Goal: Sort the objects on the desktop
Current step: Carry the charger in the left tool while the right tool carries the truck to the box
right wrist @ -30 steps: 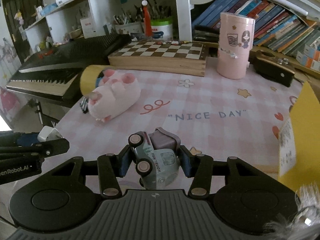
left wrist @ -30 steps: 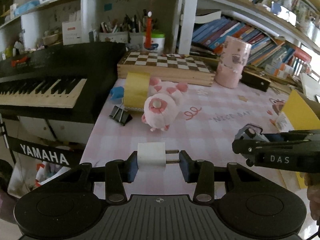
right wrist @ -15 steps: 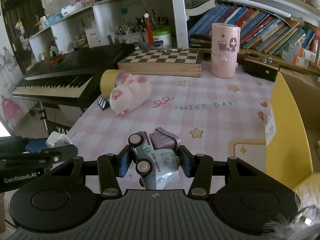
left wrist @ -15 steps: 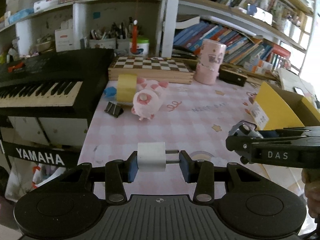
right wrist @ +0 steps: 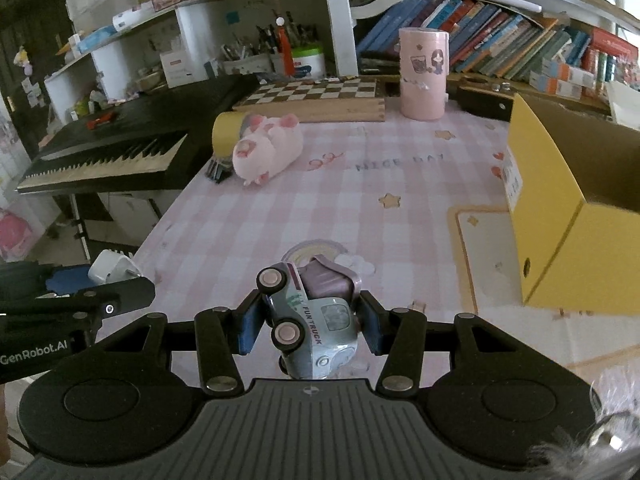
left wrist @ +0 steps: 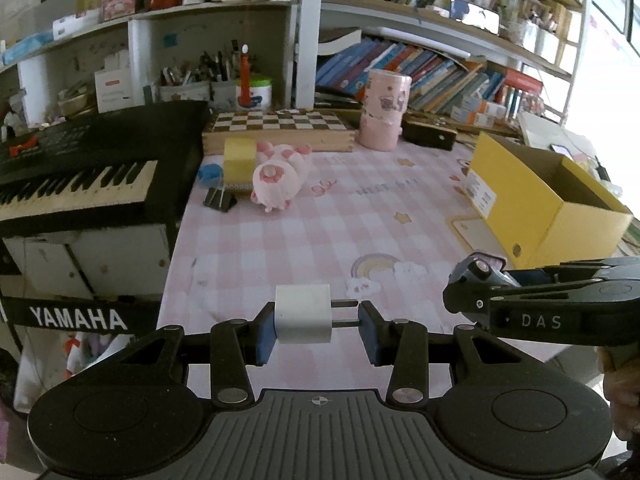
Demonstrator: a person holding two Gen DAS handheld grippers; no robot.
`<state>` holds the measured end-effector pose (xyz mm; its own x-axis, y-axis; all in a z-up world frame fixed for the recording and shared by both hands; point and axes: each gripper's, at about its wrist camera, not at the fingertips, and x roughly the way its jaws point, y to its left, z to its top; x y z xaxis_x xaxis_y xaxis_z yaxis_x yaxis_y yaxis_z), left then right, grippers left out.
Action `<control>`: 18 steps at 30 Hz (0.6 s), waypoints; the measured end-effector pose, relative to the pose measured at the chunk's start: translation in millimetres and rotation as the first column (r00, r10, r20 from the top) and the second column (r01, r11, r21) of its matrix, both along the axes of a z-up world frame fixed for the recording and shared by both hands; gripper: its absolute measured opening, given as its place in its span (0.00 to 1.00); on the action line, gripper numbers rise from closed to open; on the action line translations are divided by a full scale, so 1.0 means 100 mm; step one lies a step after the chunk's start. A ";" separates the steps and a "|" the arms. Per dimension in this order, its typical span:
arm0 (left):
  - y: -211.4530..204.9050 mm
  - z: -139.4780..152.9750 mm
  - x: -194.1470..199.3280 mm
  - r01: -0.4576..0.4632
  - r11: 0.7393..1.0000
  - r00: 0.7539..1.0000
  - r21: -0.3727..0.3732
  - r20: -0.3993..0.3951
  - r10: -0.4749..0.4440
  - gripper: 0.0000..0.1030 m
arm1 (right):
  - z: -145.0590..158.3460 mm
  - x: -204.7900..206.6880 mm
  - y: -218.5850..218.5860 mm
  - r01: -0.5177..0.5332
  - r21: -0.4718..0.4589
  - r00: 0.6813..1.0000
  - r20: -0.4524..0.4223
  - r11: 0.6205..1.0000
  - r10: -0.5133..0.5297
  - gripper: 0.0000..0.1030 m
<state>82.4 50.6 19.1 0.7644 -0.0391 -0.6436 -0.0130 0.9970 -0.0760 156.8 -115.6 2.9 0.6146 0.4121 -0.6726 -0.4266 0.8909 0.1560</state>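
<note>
Boxy white charger [left wrist: 303,313], rounded toy truck [right wrist: 316,320].

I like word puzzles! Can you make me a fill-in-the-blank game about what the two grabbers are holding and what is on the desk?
1. The left hand-held gripper holds a white ____.
2. The right hand-held gripper holds a toy ____.
3. The open box on the desk is coloured ____.
4. The pink plush pig lies beside a roll of yellow ____.

Missing words: charger plug; truck; yellow; tape
</note>
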 end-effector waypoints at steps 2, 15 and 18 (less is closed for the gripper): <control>0.00 0.00 -0.09 0.014 1.000 1.000 0.000 0.000 -0.014 0.40 | 0.00 -0.12 0.01 0.008 0.000 1.000 0.003 1.000 -0.008 0.46; -0.02 -0.01 -0.60 0.099 0.995 0.995 0.006 0.004 -0.099 0.40 | -0.01 -0.81 -0.05 0.094 0.011 0.996 0.011 0.996 -0.094 0.46; -0.06 -0.03 -0.68 0.133 0.991 0.991 0.010 0.000 -0.133 0.40 | -0.03 -0.95 -0.10 0.120 0.012 0.993 0.008 0.993 -0.120 0.46</control>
<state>14.4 44.6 16.1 0.7534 -0.1344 -0.6437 0.1201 0.9905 -0.0662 61.4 -125.1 -0.1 0.6660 0.3430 -0.6624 -0.3185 0.9337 0.1633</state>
